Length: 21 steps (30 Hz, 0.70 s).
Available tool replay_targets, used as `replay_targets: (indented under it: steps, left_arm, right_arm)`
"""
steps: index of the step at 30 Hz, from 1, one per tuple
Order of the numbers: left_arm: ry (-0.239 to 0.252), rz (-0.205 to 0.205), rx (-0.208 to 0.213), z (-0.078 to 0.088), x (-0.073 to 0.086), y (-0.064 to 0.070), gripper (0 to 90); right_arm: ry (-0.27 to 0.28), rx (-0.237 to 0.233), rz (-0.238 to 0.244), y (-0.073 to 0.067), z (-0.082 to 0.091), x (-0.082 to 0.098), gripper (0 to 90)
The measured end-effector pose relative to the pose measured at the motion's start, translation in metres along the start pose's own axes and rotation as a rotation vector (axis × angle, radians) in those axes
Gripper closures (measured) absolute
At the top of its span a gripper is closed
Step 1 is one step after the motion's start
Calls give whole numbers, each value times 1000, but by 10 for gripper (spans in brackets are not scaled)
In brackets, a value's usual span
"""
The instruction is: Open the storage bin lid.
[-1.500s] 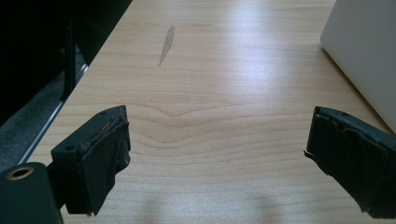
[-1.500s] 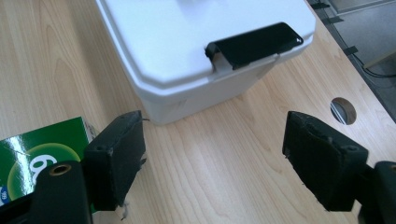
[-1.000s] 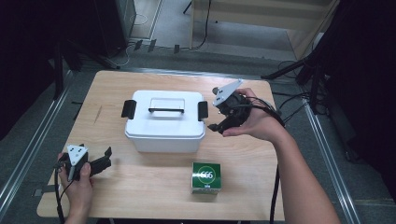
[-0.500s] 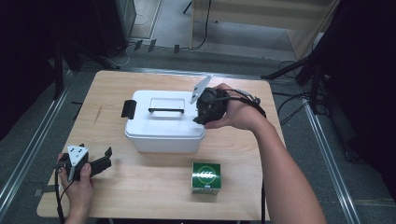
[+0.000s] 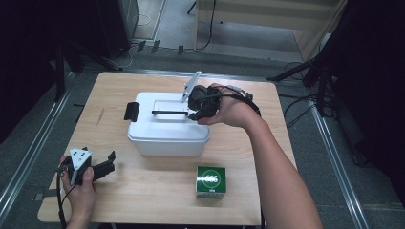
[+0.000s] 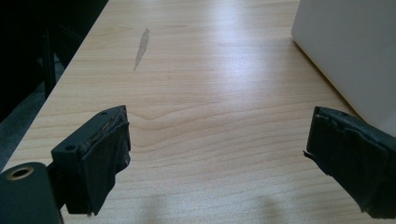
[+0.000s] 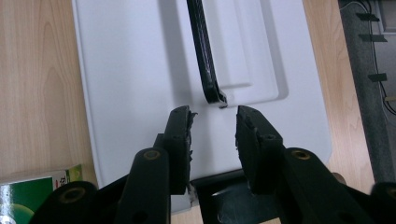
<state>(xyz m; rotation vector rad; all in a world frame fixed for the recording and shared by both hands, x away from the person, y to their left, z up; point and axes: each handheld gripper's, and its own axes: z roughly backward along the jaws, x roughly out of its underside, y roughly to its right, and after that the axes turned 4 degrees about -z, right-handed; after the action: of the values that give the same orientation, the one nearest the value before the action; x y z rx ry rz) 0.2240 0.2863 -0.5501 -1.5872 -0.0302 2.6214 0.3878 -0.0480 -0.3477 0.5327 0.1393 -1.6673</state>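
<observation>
Two grippers | right gripper (image 7: 214, 128): narrowed, closing, unclenched over box handle (image 7: 204, 56) end; left gripper (image 6: 215, 154): wide, released

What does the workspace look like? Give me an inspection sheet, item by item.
Surface: wooden table, one pale scuff.
Job's things: white box, lid on, black handle lying flat.
Clutter: green carton near the front edge.
Grippers: right tongs over the lid beside the handle's end, jaws have just been closing, nothing between them; left tongs open above bare wood.
Cables: one trailing from each gripper.
Surroundings: metal rails, grey floor.
</observation>
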Motion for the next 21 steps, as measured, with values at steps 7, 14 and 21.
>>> replay_targets:
  steps: [7, 14, 21]
  left_arm:
    - [-2, 5, 6, 0, 0, 0, 73]
    - [-4, 4, 7, 0, 0, 0, 73]
    - [-7, 2, 9, 0, 0, 0, 73]
  right_arm:
    - [-9, -16, 29, -1, -4, -11, 711]
    - [-34, -23, 49, -1, -11, -20, 748]
    - [-55, -3, 76, -4, -19, -33, 726]
